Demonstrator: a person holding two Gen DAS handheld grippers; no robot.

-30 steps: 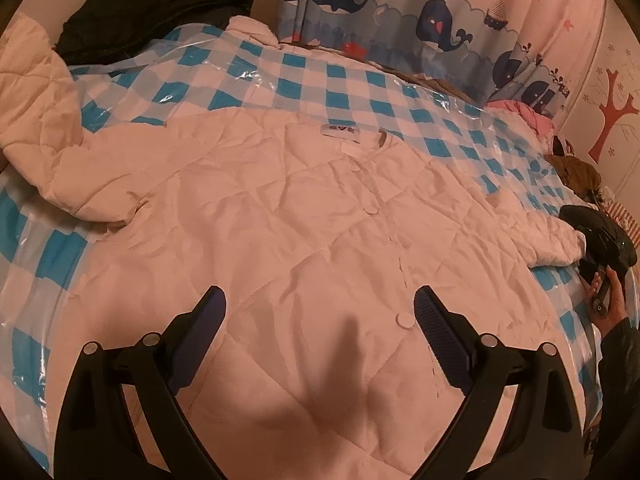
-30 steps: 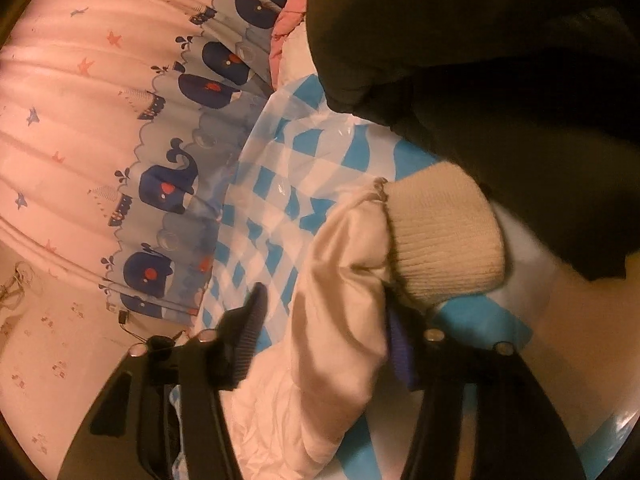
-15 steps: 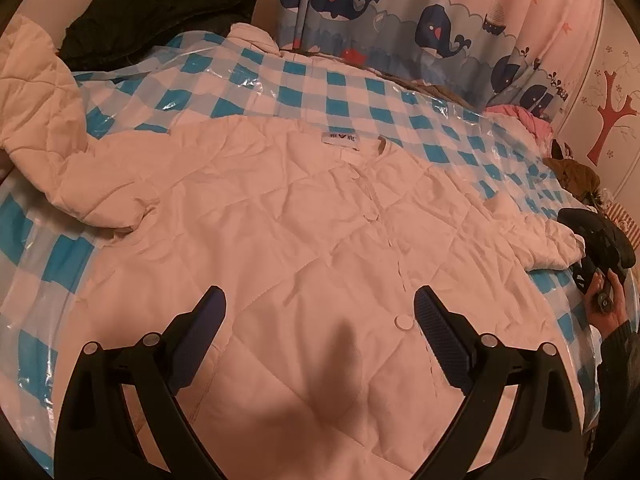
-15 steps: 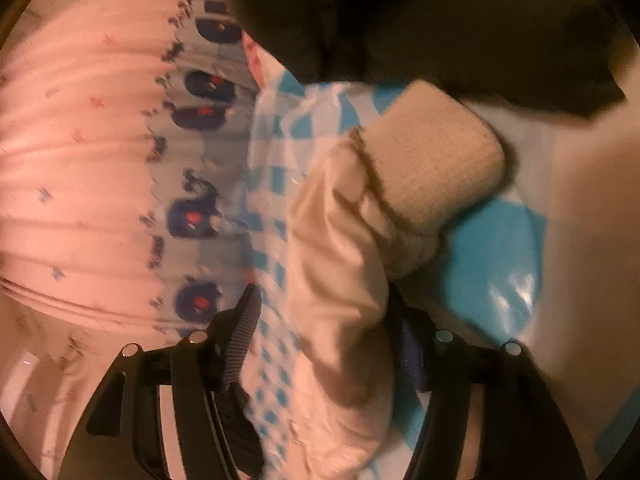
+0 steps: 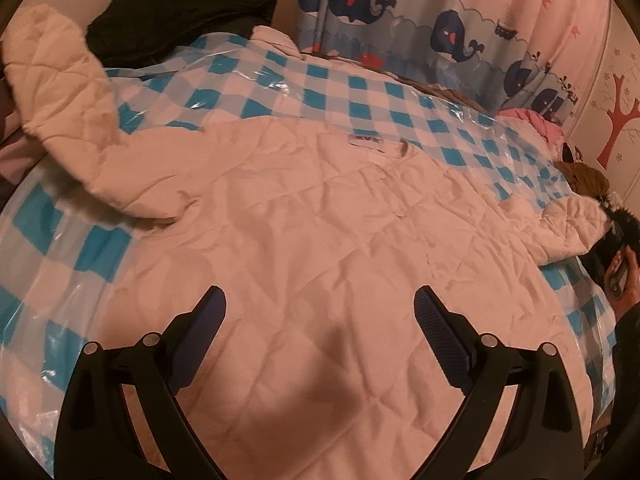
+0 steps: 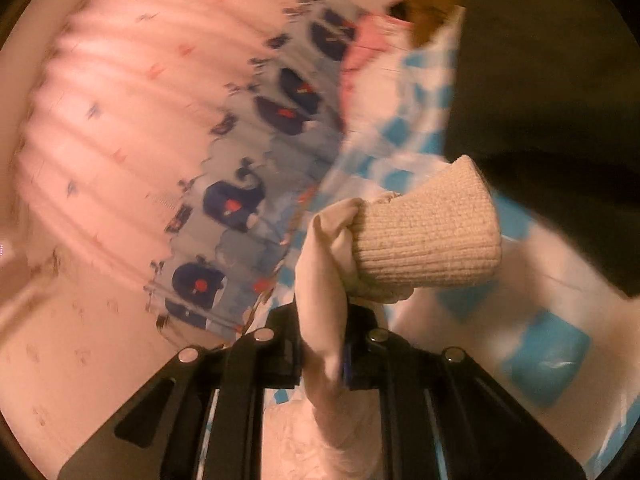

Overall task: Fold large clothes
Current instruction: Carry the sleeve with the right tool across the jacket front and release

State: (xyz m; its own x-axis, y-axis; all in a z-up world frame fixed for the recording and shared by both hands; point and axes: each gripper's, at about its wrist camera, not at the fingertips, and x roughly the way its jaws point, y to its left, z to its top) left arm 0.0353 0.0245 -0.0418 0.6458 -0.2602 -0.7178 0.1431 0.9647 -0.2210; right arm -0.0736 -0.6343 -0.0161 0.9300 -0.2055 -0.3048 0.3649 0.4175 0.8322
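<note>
A white quilted jacket (image 5: pixel 320 232) lies front up and spread out on a blue-and-white checked cover (image 5: pixel 304 92). Its one sleeve (image 5: pixel 68 92) bends up at the far left. My left gripper (image 5: pixel 320 320) hovers open and empty over the jacket's lower front. My right gripper (image 6: pixel 324 344) is shut on the other sleeve (image 6: pixel 328 280), just behind its beige ribbed cuff (image 6: pixel 424 232), and holds it lifted off the cover. In the left wrist view that sleeve end (image 5: pixel 576 224) and the right gripper (image 5: pixel 612 252) show at the far right.
A black garment (image 5: pixel 176 12) lies at the back left of the cover. A whale-print curtain (image 5: pixel 440 20) hangs behind. Pink and brown clothes (image 5: pixel 560 148) are piled at the right edge. A dark garment (image 6: pixel 540 80) fills the right wrist view's upper right.
My right gripper has closed on the sleeve near the cuff and lifted it; the view is blurred with motion. My left gripper has stayed open over the jacket, shifting only slightly.
</note>
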